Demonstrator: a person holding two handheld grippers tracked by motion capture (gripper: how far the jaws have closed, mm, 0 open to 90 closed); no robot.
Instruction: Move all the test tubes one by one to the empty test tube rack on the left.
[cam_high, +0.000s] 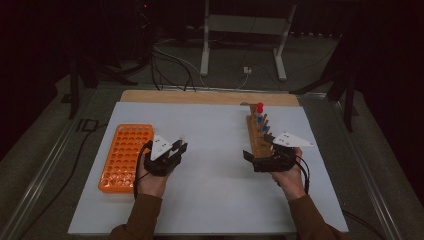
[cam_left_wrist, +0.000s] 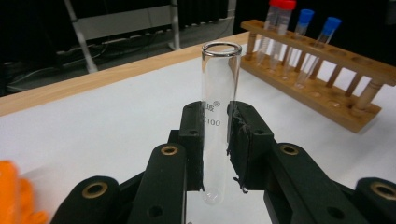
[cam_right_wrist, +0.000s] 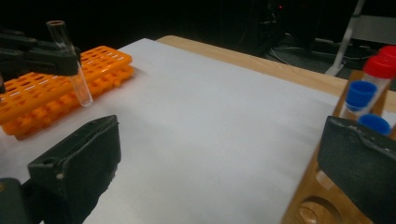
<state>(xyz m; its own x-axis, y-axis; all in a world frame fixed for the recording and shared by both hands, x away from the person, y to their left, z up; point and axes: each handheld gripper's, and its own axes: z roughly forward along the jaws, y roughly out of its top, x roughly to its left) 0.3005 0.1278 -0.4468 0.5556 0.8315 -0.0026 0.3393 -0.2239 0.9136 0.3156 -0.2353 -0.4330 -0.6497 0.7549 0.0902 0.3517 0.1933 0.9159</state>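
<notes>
Currently my left tongs (cam_left_wrist: 215, 140) pinch an empty glass test tube (cam_left_wrist: 218, 107) upright near the orange rack (cam_high: 124, 157); my right tongs (cam_right_wrist: 215, 172) gape beside the wooden rack (cam_left_wrist: 327, 88) holding capped tubes (cam_left_wrist: 303, 32).

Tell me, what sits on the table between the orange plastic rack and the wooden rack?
Nothing: bare white sheet separates the orange plastic rack from the wooden rack, plain in the high view.

The room is dim, its walls black. A grey floor (cam_high: 320, 55) carries tangled cables (cam_high: 167, 67) and a white metal stand (cam_high: 245, 30) behind the wooden table (cam_high: 200, 96), which has a white sheet (cam_high: 215, 190) on top.
</notes>
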